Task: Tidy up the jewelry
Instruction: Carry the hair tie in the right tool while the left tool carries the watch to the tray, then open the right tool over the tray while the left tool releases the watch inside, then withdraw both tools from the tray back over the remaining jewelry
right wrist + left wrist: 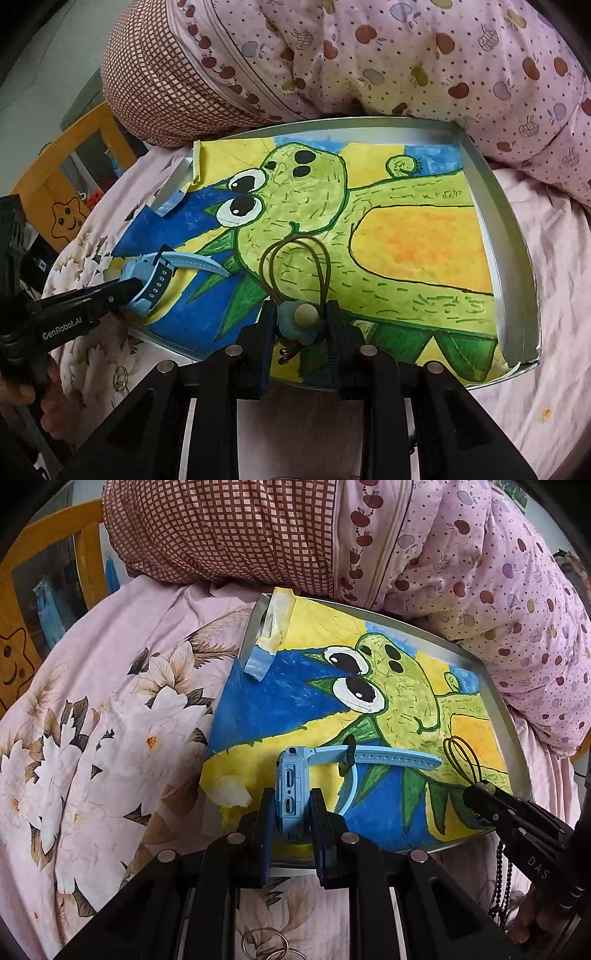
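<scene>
While fingers clamp: ribbed blue watch (291, 794) | looped elastic hair tie (295, 273)

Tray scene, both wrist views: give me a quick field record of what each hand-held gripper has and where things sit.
surface: shallow silver metal tray on a pink floral bedsheet, lined with a crayon drawing of a green creature
left hand-held gripper: shut on light blue plastic smartwatch, strap lying over the drawing
right hand-held gripper: shut on brown elastic hair tie with a blue flower and round bead, loops resting on the drawing
off tray: metal key rings on the sheet; dark bead string hanging near the right side
</scene>
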